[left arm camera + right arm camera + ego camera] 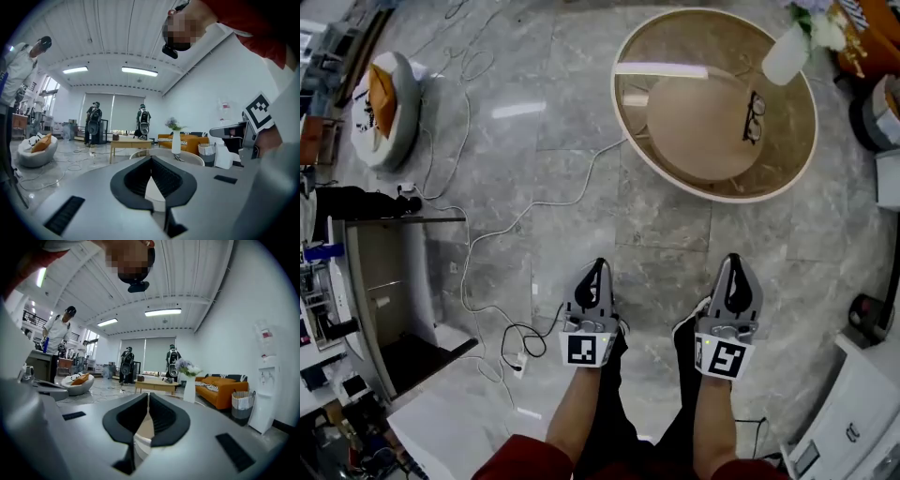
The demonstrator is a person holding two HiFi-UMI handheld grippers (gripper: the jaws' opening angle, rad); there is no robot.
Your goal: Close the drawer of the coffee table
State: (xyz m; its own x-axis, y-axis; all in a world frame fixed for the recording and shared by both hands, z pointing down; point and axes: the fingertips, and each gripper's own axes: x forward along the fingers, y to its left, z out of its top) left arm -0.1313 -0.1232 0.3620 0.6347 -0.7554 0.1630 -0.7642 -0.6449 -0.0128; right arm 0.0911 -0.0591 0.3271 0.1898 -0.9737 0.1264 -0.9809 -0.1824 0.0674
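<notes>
The round coffee table [806, 141] stands ahead to the right, glass-topped with a wooden shelf beneath; black glasses [755, 117] and a white vase [787, 52] of flowers are on it. No open drawer shows from above. My left gripper [599, 265] and right gripper [734, 260] are held side by side in front of the person's legs, short of the table and pointing toward it. Both are shut and hold nothing. In the left gripper view the shut jaws [151, 158] cover most of the table [190, 157]; the right gripper view shows its jaws [148, 394] closed beside the vase [189, 387].
Cables [487, 281] trail over the marble floor at left, near a white round seat [389, 108] with an orange cushion. A grey cabinet [384, 291] stands at the left edge, white appliances [853, 422] at the lower right. An orange sofa [220, 387] and people stand far back.
</notes>
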